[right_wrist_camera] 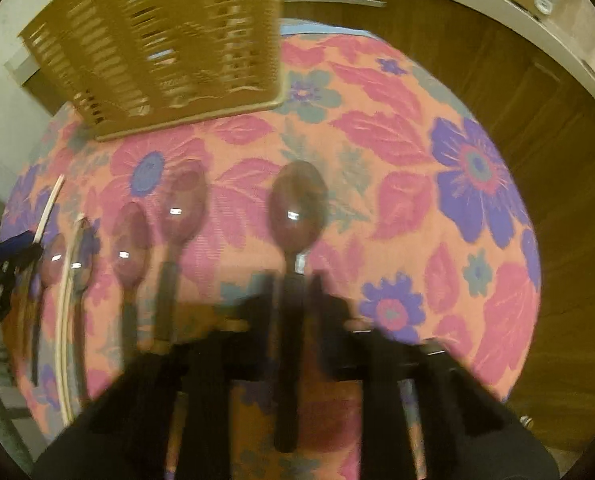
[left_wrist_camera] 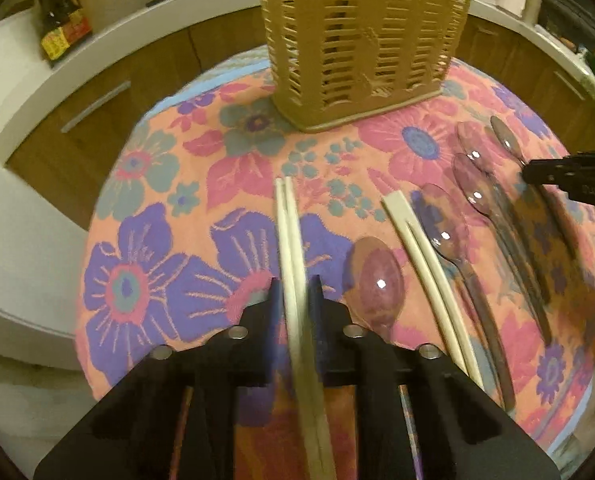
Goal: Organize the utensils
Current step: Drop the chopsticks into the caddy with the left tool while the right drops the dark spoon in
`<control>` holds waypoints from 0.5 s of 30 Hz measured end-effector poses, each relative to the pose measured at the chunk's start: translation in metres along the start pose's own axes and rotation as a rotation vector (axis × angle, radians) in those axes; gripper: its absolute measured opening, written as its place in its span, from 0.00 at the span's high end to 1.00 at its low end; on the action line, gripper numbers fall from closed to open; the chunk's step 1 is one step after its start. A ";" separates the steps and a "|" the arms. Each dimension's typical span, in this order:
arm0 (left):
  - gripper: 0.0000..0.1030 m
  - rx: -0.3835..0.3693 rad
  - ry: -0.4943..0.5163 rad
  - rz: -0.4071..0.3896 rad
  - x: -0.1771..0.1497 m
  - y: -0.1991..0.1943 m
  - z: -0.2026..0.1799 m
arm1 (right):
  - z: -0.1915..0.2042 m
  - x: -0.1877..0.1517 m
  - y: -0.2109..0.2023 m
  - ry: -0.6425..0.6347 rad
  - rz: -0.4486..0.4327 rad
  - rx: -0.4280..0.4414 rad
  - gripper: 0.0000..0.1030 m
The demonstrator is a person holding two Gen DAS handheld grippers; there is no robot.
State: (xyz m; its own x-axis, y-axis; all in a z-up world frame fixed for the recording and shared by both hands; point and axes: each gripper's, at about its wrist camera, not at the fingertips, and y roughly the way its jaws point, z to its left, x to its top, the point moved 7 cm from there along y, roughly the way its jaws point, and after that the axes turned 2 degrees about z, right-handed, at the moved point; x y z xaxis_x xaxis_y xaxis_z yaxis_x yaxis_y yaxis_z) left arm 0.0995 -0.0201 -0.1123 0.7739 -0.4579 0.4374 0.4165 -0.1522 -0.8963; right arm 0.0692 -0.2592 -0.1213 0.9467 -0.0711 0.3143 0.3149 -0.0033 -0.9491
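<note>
Two claws grip chopsticks [left_wrist_camera: 293, 248] and spoon [right_wrist_camera: 295, 208] before basket [left_wrist_camera: 361, 40]

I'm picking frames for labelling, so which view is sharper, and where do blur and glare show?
Left wrist view is sharper: the chopsticks in the left tongs are crisp, the spoons at right smear. Right wrist view is motion-blurred throughout, right tongs and basket included. Small white glints sit on spoon bowls in both views; fisheye bends the counter edges.

Dim warm indoor light, heavy fisheye bending, motion blur, small highlights.
</note>
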 end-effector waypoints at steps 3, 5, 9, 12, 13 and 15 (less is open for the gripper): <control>0.90 -0.047 -0.039 -0.030 0.004 -0.002 0.000 | 0.007 0.005 -0.005 -0.010 -0.024 0.031 0.91; 0.91 -0.080 -0.064 -0.080 0.011 -0.012 0.001 | 0.013 0.008 -0.014 -0.023 -0.053 0.070 0.91; 0.91 -0.173 -0.115 -0.217 0.035 -0.052 0.005 | 0.031 0.024 -0.050 -0.072 -0.151 0.119 0.91; 0.91 -0.223 -0.138 -0.353 0.061 -0.093 0.009 | 0.040 0.044 -0.087 -0.104 -0.252 0.152 0.91; 0.91 -0.229 -0.142 -0.389 0.069 -0.104 0.011 | 0.043 0.051 -0.097 -0.111 -0.284 0.161 0.91; 0.91 -0.246 -0.151 -0.466 0.087 -0.126 0.012 | 0.046 0.067 -0.120 -0.118 -0.351 0.188 0.91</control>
State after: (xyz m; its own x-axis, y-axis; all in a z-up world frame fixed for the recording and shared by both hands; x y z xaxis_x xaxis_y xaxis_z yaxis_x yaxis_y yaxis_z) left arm 0.1206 -0.0301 0.0399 0.6016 -0.1654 0.7815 0.6215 -0.5177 -0.5879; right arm 0.0978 -0.2174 0.0149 0.7776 0.0165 0.6286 0.6166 0.1760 -0.7673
